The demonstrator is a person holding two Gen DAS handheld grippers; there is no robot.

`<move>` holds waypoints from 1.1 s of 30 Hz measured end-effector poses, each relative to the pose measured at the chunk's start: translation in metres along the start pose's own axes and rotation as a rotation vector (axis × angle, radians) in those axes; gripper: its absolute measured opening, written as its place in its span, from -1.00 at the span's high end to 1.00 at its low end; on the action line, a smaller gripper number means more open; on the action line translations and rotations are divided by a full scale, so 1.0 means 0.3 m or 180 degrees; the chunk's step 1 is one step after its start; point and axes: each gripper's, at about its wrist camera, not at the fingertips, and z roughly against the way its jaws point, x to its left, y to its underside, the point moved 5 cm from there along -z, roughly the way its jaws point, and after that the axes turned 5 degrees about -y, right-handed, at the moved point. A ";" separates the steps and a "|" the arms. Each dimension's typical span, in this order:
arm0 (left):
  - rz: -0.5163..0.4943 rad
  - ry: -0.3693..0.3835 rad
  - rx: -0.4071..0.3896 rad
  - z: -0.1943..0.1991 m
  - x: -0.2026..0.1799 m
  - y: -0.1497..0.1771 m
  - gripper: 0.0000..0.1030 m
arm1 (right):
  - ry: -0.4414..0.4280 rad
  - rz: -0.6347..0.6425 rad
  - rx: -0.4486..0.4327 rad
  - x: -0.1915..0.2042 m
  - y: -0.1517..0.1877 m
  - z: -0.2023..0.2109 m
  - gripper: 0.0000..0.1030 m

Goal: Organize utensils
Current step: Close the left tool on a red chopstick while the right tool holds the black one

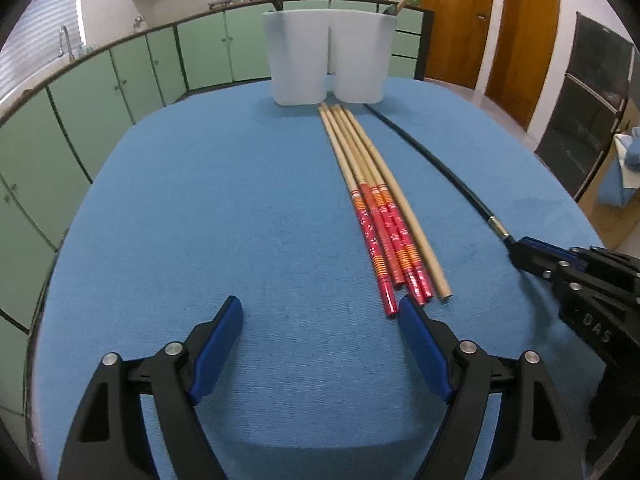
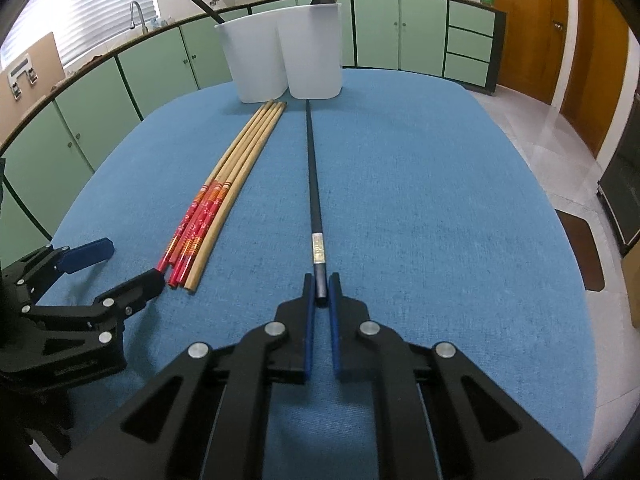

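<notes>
The right gripper (image 2: 321,280) has its fingers pinching the very butt end of the black chopstick (image 2: 311,184), which lies flat on the blue tabletop (image 2: 440,200) pointing at the white holder (image 2: 288,60); held so near the end, it could pivot or droop when lifted and miss the cup. The left gripper (image 1: 320,320) has its fingers spread and empty, one finger (image 1: 420,340) touching the wooden chopsticks (image 1: 376,208), so it could scatter them

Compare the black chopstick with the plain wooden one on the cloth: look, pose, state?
The black chopstick is dark with a metal band; the plain wooden chopstick is pale and unmarked. The black one lies alone, its near end clamped in the right gripper; the wooden one lies ungripped against the red-handled chopsticks. Both lie flat, pointing toward the white holder.
</notes>
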 end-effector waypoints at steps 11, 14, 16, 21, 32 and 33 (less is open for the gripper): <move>0.0145 -0.0067 -0.0033 0.009 0.078 0.017 -0.54 | -0.0190 0.0116 0.0004 0.002 0.028 0.033 0.66; 0.0107 -0.0047 -0.0030 0.003 0.059 0.010 -0.53 | -0.0207 0.0136 0.0005 0.004 0.035 0.041 0.65; 0.0095 -0.0034 -0.0032 0.002 0.052 0.007 -0.50 | -0.0212 0.0119 0.0013 0.003 0.034 0.038 0.65; 0.0100 0.0042 -0.0048 0.001 0.044 -0.006 -0.23 | -0.0185 0.0150 0.0020 0.008 0.020 0.024 0.65; -0.0047 0.0169 -0.0086 0.002 -0.042 -0.018 0.70 | -0.0086 0.0225 0.0038 0.015 0.016 0.008 0.88; -0.0043 0.0171 -0.0086 0.001 -0.046 -0.020 0.75 | -0.0093 0.0220 0.0036 0.013 0.016 0.008 0.88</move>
